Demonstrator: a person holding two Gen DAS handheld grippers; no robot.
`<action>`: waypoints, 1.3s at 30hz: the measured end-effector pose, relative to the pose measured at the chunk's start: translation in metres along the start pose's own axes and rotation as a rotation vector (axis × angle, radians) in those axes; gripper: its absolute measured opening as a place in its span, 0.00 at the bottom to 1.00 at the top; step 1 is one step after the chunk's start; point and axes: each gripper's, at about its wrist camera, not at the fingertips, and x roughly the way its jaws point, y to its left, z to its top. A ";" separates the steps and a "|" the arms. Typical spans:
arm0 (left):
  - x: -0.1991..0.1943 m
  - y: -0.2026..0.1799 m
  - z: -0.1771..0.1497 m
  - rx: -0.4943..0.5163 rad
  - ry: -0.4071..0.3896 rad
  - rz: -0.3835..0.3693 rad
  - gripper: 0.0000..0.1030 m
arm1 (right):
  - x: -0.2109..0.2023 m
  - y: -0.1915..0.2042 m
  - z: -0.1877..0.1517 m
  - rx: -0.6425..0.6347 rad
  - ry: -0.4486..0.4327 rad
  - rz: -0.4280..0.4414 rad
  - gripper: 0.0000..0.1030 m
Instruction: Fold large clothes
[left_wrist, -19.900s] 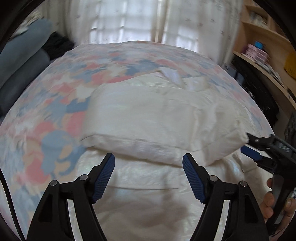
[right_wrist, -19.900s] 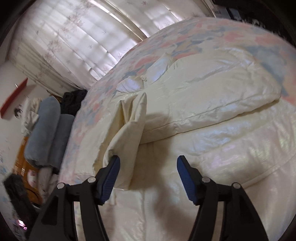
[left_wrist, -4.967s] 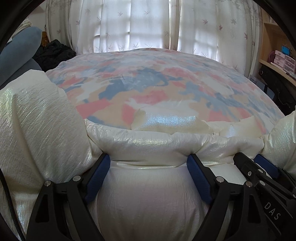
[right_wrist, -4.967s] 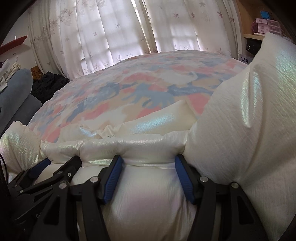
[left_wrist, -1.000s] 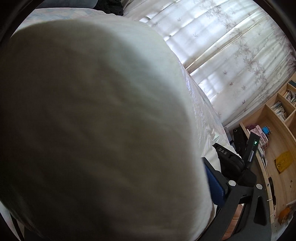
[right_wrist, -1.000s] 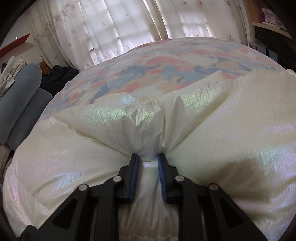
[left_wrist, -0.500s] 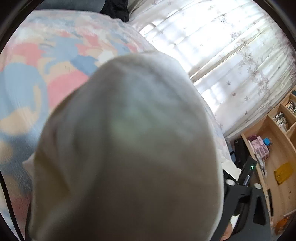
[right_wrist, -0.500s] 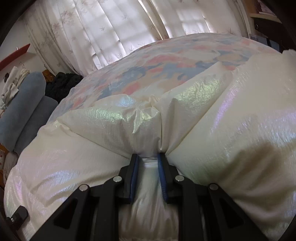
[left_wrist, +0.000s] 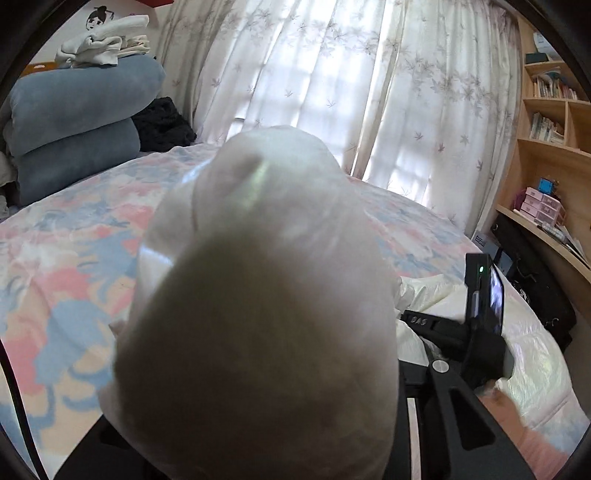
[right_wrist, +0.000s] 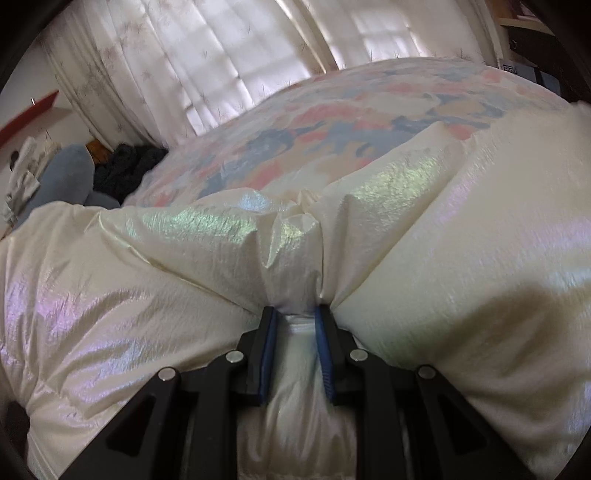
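Observation:
A cream, shiny puffy coat (right_wrist: 461, 266) lies bunched on the bed. My right gripper (right_wrist: 295, 332) is shut on a pinched fold of the coat. In the left wrist view a big puffed part of the coat (left_wrist: 266, 295) bulges up over my left gripper and hides its fingers and tips. More of the coat (left_wrist: 528, 354) lies at the right on the bed, with the body of the right gripper (left_wrist: 476, 314) beside it.
The bed has a pink, blue and white floral cover (left_wrist: 66, 266). Rolled blue bedding (left_wrist: 74, 122) and dark clothes (left_wrist: 162, 122) sit at the far left. White curtains (left_wrist: 332, 85) hang behind. Wooden shelves (left_wrist: 550, 122) and a desk stand at the right.
The left gripper has swung up and level with its bundle of coat, so the room shows behind it. The right gripper stays shut on its fold and has tilted a little.

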 end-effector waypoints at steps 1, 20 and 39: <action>-0.011 0.015 -0.005 -0.007 0.005 -0.002 0.29 | -0.002 0.002 0.005 -0.005 0.037 -0.007 0.21; -0.060 -0.068 0.003 0.253 -0.068 0.014 0.29 | -0.039 0.009 -0.022 -0.143 0.148 -0.008 0.22; -0.071 -0.114 -0.007 0.375 -0.131 0.003 0.30 | -0.028 0.006 0.001 -0.154 0.097 0.027 0.21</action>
